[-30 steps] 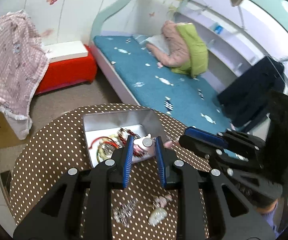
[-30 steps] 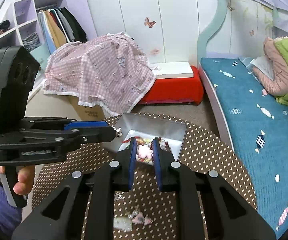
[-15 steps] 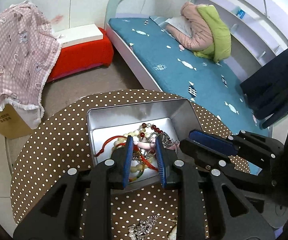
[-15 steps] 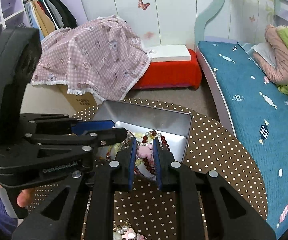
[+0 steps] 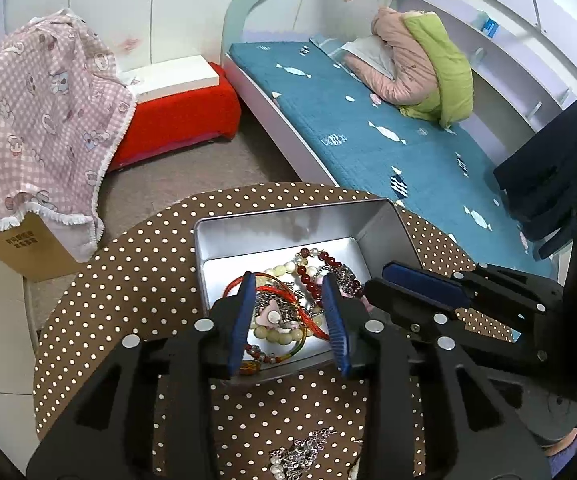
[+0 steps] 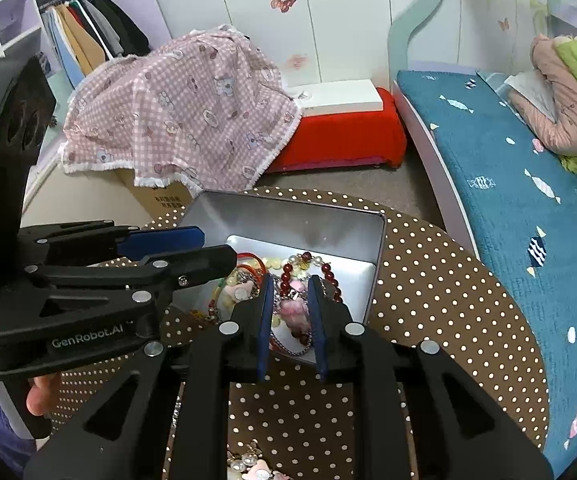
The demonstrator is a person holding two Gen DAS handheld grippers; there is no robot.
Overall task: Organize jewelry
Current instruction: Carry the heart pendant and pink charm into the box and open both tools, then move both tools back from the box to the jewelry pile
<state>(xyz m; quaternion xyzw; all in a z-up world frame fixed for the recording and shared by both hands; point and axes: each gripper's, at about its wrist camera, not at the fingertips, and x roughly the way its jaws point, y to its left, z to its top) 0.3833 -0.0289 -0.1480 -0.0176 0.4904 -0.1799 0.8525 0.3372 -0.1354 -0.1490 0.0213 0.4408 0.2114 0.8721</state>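
Both tools hung over the silver tin (image 5: pixel 284 224) on the round dotted tabletop (image 5: pixel 128 276), the tin sitting toward its far edge, and the jewelry pile (image 5: pixel 288 292) lay tangled inside: dark red beads (image 5: pixel 312 276), pale cream beads (image 5: pixel 278 334), a red cord (image 5: pixel 272 288), silver chain. The left tool (image 5: pixel 288 288) stood released, its blue-padded fingers (image 5: pixel 244 320) spread wide with a small pink piece (image 5: pixel 270 316) lying loose in the tin between them, touching neither pad. The right tool (image 6: pixel 290 284) was narrower, fingers close around a pink charm (image 6: pixel 294 310); whether they actually pinched it or merely flanked it, cannot tell. Each tool crowded the other: from the left wrist view the right one cut across the tin's right corner (image 5: pixel 424 284), and from the right wrist view the left one blocked the tin's left side (image 6: pixel 160 256). More loose jewelry lay outside the tin on the near tabletop, a silver beaded chain (image 5: pixel 294 452) in the left view, pearly bits with a pink charm (image 6: pixel 252 466) in the right. Only the right view showed the closet with hanging clothes (image 6: pixel 88 36) and the person's fingers (image 6: pixel 40 396) on the left handle. Only the left view showed dark clothing (image 5: pixel 556 168) at the bed's end. Both showed the teal bed (image 6: pixel 508 184), red stool (image 6: pixel 340 140) and pink checked cloth (image 6: pixel 180 104) over a cardboard box (image 5: pixel 12 248).
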